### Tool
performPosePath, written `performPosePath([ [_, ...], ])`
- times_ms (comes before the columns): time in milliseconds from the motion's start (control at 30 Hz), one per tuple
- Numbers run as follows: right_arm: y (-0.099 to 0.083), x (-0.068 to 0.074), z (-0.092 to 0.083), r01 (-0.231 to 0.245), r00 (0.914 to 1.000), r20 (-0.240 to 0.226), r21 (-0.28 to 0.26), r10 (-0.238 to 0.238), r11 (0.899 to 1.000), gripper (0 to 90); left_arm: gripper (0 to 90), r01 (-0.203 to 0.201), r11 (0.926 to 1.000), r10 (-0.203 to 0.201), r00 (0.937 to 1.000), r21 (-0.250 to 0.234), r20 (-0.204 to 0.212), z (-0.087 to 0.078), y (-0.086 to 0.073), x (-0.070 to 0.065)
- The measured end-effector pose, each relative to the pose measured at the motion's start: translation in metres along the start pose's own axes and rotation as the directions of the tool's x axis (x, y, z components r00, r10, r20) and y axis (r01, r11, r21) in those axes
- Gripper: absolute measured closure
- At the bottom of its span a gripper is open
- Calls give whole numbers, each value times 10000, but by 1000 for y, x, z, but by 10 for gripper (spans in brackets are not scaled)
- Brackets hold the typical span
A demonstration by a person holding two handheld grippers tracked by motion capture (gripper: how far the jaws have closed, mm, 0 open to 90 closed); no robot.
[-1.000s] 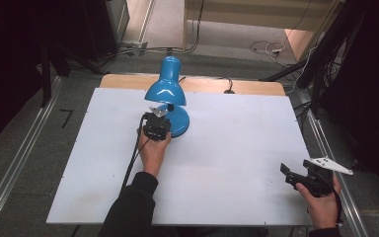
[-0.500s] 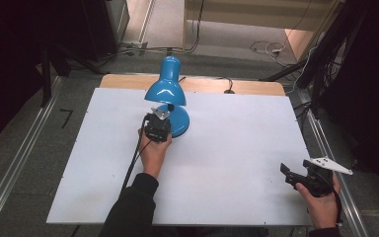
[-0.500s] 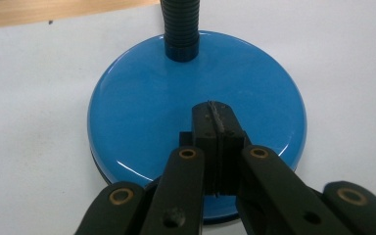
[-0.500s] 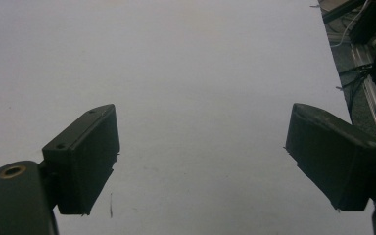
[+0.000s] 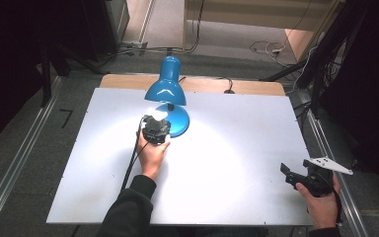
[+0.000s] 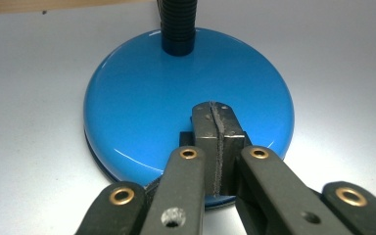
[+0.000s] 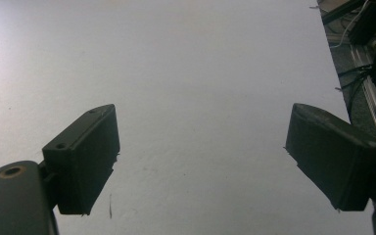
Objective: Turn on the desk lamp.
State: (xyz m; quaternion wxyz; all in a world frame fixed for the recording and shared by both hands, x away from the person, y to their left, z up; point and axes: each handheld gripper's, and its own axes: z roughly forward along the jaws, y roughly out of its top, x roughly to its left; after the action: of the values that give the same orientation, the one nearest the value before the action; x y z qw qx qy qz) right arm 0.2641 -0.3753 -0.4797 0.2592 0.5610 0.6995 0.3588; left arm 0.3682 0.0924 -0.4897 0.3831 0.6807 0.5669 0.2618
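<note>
White table (image 5: 237, 163) (lit patch) — blue lamp (image 5: 170, 106) standing on it.

Dim room, bright pool under the lit blue lamp (image 5: 166, 90) on the white table (image 5: 237, 148), soft, slightly blurred frames

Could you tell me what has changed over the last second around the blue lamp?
The blue lamp has come on: a bright pool of light now covers the table under its shade. The left claw, shut, stays pressed at the lamp's base. The right claw stays open at the table's right edge.
</note>
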Motion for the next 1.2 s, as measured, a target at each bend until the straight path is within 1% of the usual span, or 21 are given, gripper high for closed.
performPosePath([
  [33, 0, 0, 0, 13, 10000, 4, -6, -13, 10000, 114, 900, -28, 10000, 28, 10000, -17, 28, -3, 0, 2],
  [100, 0, 0, 0, -33, 10000, 16, -4, 33, 10000, 114, 900, 209, 9997, -206, 9995, -140, 231, -9, 0, 5],
  [167, 0, 0, 0, -24, 10000, 14, -5, 24, 10000, 114, 900, 321, 9994, -315, 9987, -152, 404, -15, -3, 8],
  [200, 0, 0, 0, -16, 10000, 18, -6, 16, 10000, 114, 900, 348, 9994, -343, 9983, -83, 469, -17, -4, 9],
  [267, 0, 0, -1, -47, 10000, 29, -13, 47, 10000, 114, 900, 426, 9991, -423, 9976, -37, 540, -22, -7, 13],
  [300, 0, 1, -1, -43, 10000, 43, -24, 43, 10000, 114, 896, 533, 9986, -530, 9963, -38, 673, -25, -8, 16],
  [367, 0, 2, -1, 2, 10000, 29, -16, -2, 10000, 114, 888, 633, 9979, -620, 9950, -139, 781, -31, -11, 19],
  [400, 0, 2, -1, 47, 10000, 33, -24, -47, 10000, 114, 873, 633, 9979, -620, 9950, -139, 781, -31, -11, 19],
  [467, 1, 2, -1, 33, 10000, 20, -31, -32, 10000, 114, 843, 677, 9975, -657, 9942, -198, 857, -39, -14, 23],
  [600, 0, 2, -1, -16, 10000, 19, -1, 16, 10000, 114, 752, 824, 9962, -791, 9917, -290, 1014, -49, -19, 28],
  [667, 0, 2, -1, -36, 10000, 33, -10, 36, 10000, 114, 692, 865, 9957, -827, 9910, -318, 1057, -52, -22, 30],
  [733, 0, 2, -1, -10, 10000, 42, -24, 10, 10000, 114, 621, 842, 9960, -807, 9910, -282, 1072, -55, -26, 32],
  [833, 0, 2, -1, 13, 10000, 33, -36, -13, 10000, 114, 553, 765, 9967, -732, 9916, -263, 1071, -61, -31, 34],
  [967, 0, 2, -2, 0, 10000, 28, -22, 0, 10000, 114, 423, 418, 9984, -384, 9955, -380, 868, -70, -38, 34],
  [1067, 0, 2, -1, -11, 10000, 17, 25, 11, 10000, 114, 343, 376, 9988, -350, 9962, -311, 803, -73, -42, 35],
  [1133, 0, 2, -2, -59, 10000, 17, -13, 59, 10000, 114, 322, 476, 9985, -453, 9958, -281, 790, -74, -45, 39],
  [1200, -1, 2, -3, -27, 10000, 12, -39, 27, 10000, 114, 278, 555, 9983, -543, 9962, -156, 683, -75, -48, 42],
])
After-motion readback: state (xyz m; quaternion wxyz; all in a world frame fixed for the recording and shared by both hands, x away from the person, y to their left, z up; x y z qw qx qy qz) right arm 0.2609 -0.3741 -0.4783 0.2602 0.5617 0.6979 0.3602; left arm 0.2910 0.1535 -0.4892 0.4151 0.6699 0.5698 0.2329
